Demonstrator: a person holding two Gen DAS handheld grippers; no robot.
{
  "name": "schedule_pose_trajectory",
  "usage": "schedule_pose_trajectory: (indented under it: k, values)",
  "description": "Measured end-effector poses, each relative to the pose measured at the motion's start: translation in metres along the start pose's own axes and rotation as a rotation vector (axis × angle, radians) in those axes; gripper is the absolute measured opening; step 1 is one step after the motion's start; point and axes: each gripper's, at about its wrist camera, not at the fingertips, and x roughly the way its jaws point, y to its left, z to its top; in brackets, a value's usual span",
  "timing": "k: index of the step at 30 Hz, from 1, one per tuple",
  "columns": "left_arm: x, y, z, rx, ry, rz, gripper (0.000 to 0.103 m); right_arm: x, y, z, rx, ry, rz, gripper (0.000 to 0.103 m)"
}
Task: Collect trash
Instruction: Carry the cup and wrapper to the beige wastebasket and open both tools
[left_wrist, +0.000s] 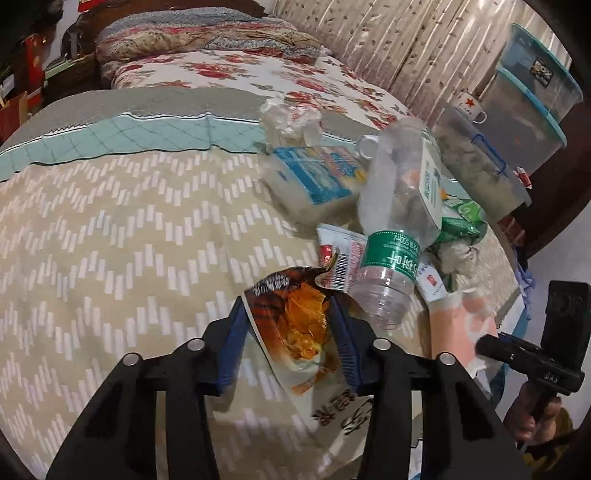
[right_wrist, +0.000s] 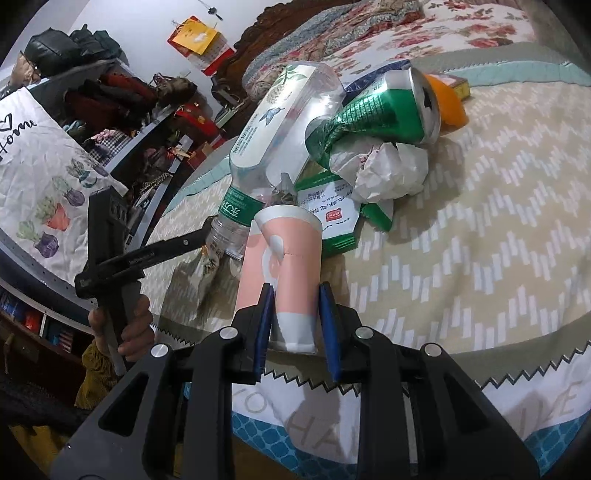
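Note:
A heap of trash lies on the bed. My left gripper (left_wrist: 291, 325) is shut on an orange-and-white snack wrapper (left_wrist: 295, 332), held above the blanket. My right gripper (right_wrist: 295, 291) is shut on a pink paper cup (right_wrist: 284, 266) lying on its side; the cup also shows in the left wrist view (left_wrist: 461, 328). Behind the cup lie a clear plastic bottle with a green label (right_wrist: 273, 147), a crushed green can (right_wrist: 380, 107), crumpled white paper (right_wrist: 388, 170) and a green-and-white packet (right_wrist: 332, 214). In the left wrist view the bottle (left_wrist: 399, 206), a blue-and-white pack (left_wrist: 314, 177) and crumpled tissue (left_wrist: 291, 118) show.
The bed (left_wrist: 110, 240) has a beige zigzag blanket and floral bedding further back. Stacked clear storage boxes (left_wrist: 528, 96) and a white mug (left_wrist: 471, 105) stand by the far side. Cluttered shelves (right_wrist: 122, 99) and a printed cloth (right_wrist: 44, 162) are on the other side.

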Motion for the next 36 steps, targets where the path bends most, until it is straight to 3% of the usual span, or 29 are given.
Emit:
schedule_pose_trajectory:
  k: [3, 9, 12, 18, 24, 31, 36]
  values:
    - [-0.006, -0.013, -0.004, 0.007, -0.030, -0.013, 0.030, 0.001, 0.001, 0.001, -0.008, 0.001, 0.000, 0.028]
    - [-0.047, -0.031, -0.005, 0.034, -0.133, 0.006, 0.027, -0.015, 0.002, 0.011, -0.031, -0.053, 0.022, 0.028]
    - [-0.069, -0.039, 0.000, 0.037, -0.175, -0.027, 0.027, -0.038, 0.003, 0.018, -0.058, -0.123, 0.016, 0.028]
    - [-0.061, -0.111, 0.026, 0.175, -0.166, -0.101, 0.028, -0.078, -0.039, 0.022, 0.020, -0.235, -0.045, 0.028]
    - [0.022, -0.248, 0.059, 0.390, -0.039, -0.180, 0.028, -0.123, -0.118, 0.005, 0.194, -0.334, -0.138, 0.028]
    - [0.147, -0.418, 0.092, 0.569, 0.127, -0.244, 0.029, -0.222, -0.238, 0.011, 0.427, -0.548, -0.290, 0.028]
    - [0.233, -0.522, 0.118, 0.578, 0.212, -0.284, 0.030, -0.272, -0.317, 0.032, 0.550, -0.623, -0.363, 0.028]
